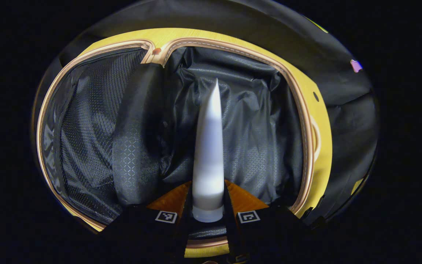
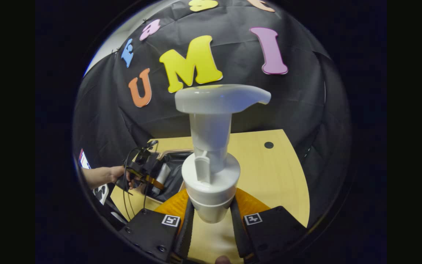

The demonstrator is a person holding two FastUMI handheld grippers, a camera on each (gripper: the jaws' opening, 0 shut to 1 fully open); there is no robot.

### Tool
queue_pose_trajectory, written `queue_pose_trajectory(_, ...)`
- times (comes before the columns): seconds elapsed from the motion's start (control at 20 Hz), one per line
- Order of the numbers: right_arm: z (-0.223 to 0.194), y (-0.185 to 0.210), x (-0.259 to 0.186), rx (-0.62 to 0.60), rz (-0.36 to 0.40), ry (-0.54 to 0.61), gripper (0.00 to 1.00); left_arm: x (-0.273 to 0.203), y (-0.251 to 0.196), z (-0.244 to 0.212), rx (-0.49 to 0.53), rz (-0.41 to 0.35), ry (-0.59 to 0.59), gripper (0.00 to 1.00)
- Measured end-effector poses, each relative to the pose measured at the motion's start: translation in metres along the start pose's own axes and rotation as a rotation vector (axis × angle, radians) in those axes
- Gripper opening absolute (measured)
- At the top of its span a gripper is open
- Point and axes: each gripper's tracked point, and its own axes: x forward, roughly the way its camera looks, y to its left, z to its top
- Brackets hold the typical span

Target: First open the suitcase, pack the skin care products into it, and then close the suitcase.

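While the left tongs (image 1: 208, 214) clamp a white tube (image 1: 208, 154) by its capped end, both fingers pressing its sides, the tube points forward over the open suitcase (image 1: 299, 91), its flat tip hanging above the crumpled black lining (image 1: 255, 146) of the right half. To the left a mesh divider (image 1: 86, 139) covers the other half, and a tan zipper rim (image 1: 233, 47) runs round both, with yellow shell showing beyond it on the far and right sides. In the right gripper view, the right tongs (image 2: 211, 216) grip a white pump bottle (image 2: 211, 183) just below its collar, holding it upright above the wooden desk (image 2: 269, 176); its broad pump head (image 2: 220, 98) stands high in front of the booth's black wall. Farther off on the left, a hand (image 2: 117, 174) holds the other tongs (image 2: 152, 176) with the tube over the suitcase's dark interior, cables (image 2: 126, 198) trailing below. A small black dot (image 2: 268, 145) sits on the desk at far right.
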Motion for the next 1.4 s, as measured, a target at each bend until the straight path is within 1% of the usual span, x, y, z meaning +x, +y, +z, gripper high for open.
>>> queue_pose_trajectory(0.05, -0.002, 0.008, 0.002, -0.015, 0.015, 0.007, 0.46, 0.002, -0.001, 0.000, 0.006, 0.009, 0.007, 0.53)
queue_pose_trajectory(0.1, -0.005, 0.016, 0.006, -0.031, 0.029, 0.022, 0.46, 0.002, -0.001, 0.000, 0.011, 0.019, 0.008, 0.46)
queue_pose_trajectory(0.15, -0.006, 0.025, 0.009, -0.050, 0.046, 0.037, 0.46, 0.003, -0.002, -0.001, 0.016, 0.025, 0.004, 0.46)
queue_pose_trajectory(0.2, -0.008, 0.034, 0.013, -0.069, 0.058, 0.052, 0.46, 0.001, -0.005, -0.002, 0.022, 0.027, 0.000, 0.48)
queue_pose_trajectory(0.3, -0.012, 0.047, 0.022, -0.104, 0.082, 0.085, 0.46, -0.005, -0.015, 0.000, 0.034, 0.004, -0.041, 0.52)
queue_pose_trajectory(0.35, -0.012, 0.056, 0.028, -0.117, 0.100, 0.098, 0.46, -0.016, -0.018, -0.001, 0.040, 0.004, -0.055, 0.60)
queue_pose_trajectory(0.4, -0.013, 0.065, 0.035, -0.125, 0.117, 0.115, 0.46, -0.027, -0.019, 0.001, 0.041, 0.012, -0.090, 0.57)
queue_pose_trajectory(0.45, -0.014, 0.075, 0.044, -0.135, 0.140, 0.137, 0.44, -0.037, -0.017, 0.002, 0.047, 0.028, -0.133, 0.76)
queue_pose_trajectory(0.5, -0.014, 0.085, 0.051, -0.147, 0.161, 0.159, 0.46, -0.053, -0.016, 0.003, 0.059, 0.041, -0.188, 0.76)
queue_pose_trajectory(0.55, -0.014, 0.095, 0.063, -0.161, 0.179, 0.179, 0.46, -0.070, -0.011, 0.003, 0.086, 0.076, -0.252, 0.89)
queue_pose_trajectory(0.6, -0.016, 0.107, 0.076, -0.169, 0.196, 0.203, 0.46, -0.087, -0.004, 0.001, 0.126, 0.124, -0.319, 0.79)
queue_pose_trajectory(0.7, -0.021, 0.135, 0.105, -0.157, 0.240, 0.268, 0.46, -0.112, 0.013, -0.015, 0.223, 0.186, -0.406, 0.88)
queue_pose_trajectory(0.75, -0.027, 0.148, 0.120, -0.143, 0.257, 0.311, 0.46, -0.118, 0.021, -0.028, 0.228, 0.225, -0.427, 0.91)
queue_pose_trajectory(0.8, -0.033, 0.159, 0.133, -0.130, 0.267, 0.349, 0.45, -0.127, 0.024, -0.041, 0.217, 0.231, -0.449, 0.92)
queue_pose_trajectory(0.85, -0.038, 0.166, 0.144, -0.106, 0.267, 0.393, 0.46, -0.136, 0.030, -0.050, 0.192, 0.237, -0.482, 0.92)
queue_pose_trajectory(0.9, -0.047, 0.172, 0.159, -0.075, 0.257, 0.441, 0.46, -0.141, 0.034, -0.062, 0.163, 0.232, -0.511, 0.92)
queue_pose_trajectory(1.0, -0.069, 0.177, 0.183, -0.009, 0.223, 0.550, 0.46, -0.145, 0.038, -0.089, 0.110, 0.195, -0.533, 0.92)
queue_pose_trajectory(1.05, -0.081, 0.178, 0.193, -0.008, 0.198, 0.604, 0.46, -0.145, 0.042, -0.097, 0.077, 0.175, -0.542, 0.92)
queue_pose_trajectory(1.1, -0.094, 0.178, 0.206, -0.025, 0.178, 0.639, 0.44, -0.143, 0.044, -0.107, 0.049, 0.151, -0.541, 0.92)
queue_pose_trajectory(1.15, -0.102, 0.175, 0.216, -0.028, 0.148, 0.665, 0.44, -0.146, 0.046, -0.121, 0.022, 0.136, -0.544, 0.92)
queue_pose_trajectory(1.2, -0.108, 0.174, 0.225, 0.000, 0.120, 0.693, 0.47, -0.149, 0.049, -0.130, -0.006, 0.130, -0.548, 0.92)
queue_pose_trajectory(1.3, -0.119, 0.169, 0.238, 0.053, 0.060, 0.736, 0.46, -0.155, 0.056, -0.144, -0.054, 0.111, -0.564, 0.92)
queue_pose_trajectory(1.4, -0.132, 0.156, 0.251, 0.022, -0.024, 0.768, 0.46, -0.162, 0.063, -0.155, -0.092, 0.095, -0.581, 0.92)
